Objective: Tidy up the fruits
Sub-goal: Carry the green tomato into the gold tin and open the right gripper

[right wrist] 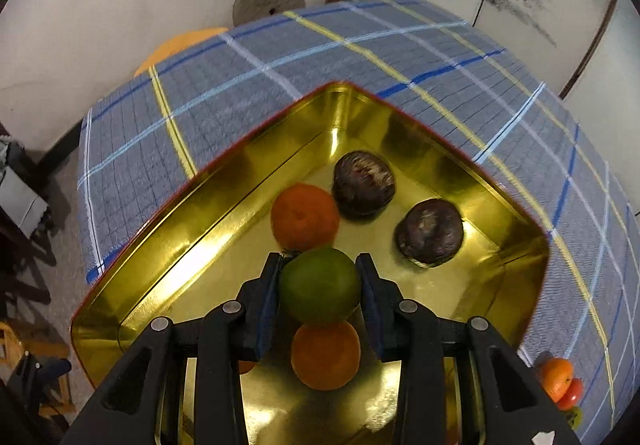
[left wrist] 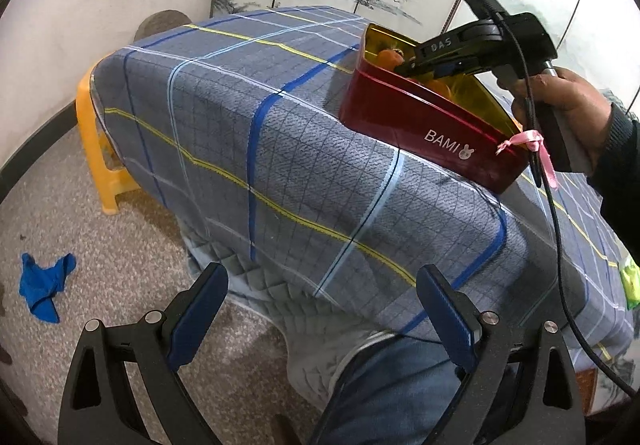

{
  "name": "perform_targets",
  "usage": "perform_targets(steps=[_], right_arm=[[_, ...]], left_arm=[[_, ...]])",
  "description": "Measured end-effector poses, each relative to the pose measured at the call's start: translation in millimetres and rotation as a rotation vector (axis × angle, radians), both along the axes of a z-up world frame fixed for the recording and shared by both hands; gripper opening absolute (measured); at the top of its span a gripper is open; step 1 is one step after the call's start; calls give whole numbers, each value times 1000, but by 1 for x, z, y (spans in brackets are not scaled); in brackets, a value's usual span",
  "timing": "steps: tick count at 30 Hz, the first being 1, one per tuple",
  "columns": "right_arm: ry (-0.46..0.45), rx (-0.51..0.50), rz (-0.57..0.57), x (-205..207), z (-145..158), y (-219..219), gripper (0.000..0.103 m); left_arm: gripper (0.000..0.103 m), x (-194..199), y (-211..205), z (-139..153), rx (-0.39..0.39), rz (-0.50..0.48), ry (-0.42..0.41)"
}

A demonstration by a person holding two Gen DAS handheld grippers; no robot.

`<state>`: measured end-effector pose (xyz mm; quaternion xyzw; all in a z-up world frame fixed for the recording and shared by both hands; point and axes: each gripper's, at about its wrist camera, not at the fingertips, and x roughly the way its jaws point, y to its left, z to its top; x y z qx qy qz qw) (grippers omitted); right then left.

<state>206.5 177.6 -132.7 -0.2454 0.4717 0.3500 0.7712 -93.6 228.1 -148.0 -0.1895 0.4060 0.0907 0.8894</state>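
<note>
Right gripper [right wrist: 320,277] clamping round green fruit [right wrist: 320,285], over tin [right wrist: 224,173]

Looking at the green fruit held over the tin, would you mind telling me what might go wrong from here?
1. The right gripper holds the green fruit directly above an orange in the gold-lined tin; released there, it may land on it and roll.
2. The tin's smooth floor could let it knock into the other orange or the dark fruits.
3. The tin's long side runs close to the table edge; a push might shift it off.
</note>
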Motion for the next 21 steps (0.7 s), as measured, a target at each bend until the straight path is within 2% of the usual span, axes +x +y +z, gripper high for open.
perform_targets(steps=[3, 13, 15, 17, 19, 21], right_arm=[[9, -29, 6, 2, -6, 3, 35], [44, -21, -4, 7, -9, 4, 36], [50, -17, -7, 7, -9, 3, 44], [37, -1, -2, 5, -4, 1, 66], [-19, 51, 3, -2, 12, -9, 73], [-40, 130, 14, -7, 29, -23, 74]], left_arm=[[95, 0, 1, -1, -2, 4, 1], [95, -1, 1, 0, 7, -3, 3], [95, -2, 1, 2, 13, 1, 0], [95, -3, 0, 4, 20, 5, -6], [95, -3, 1, 6, 25, 9, -10], [95, -2, 0, 7, 28, 5, -9]])
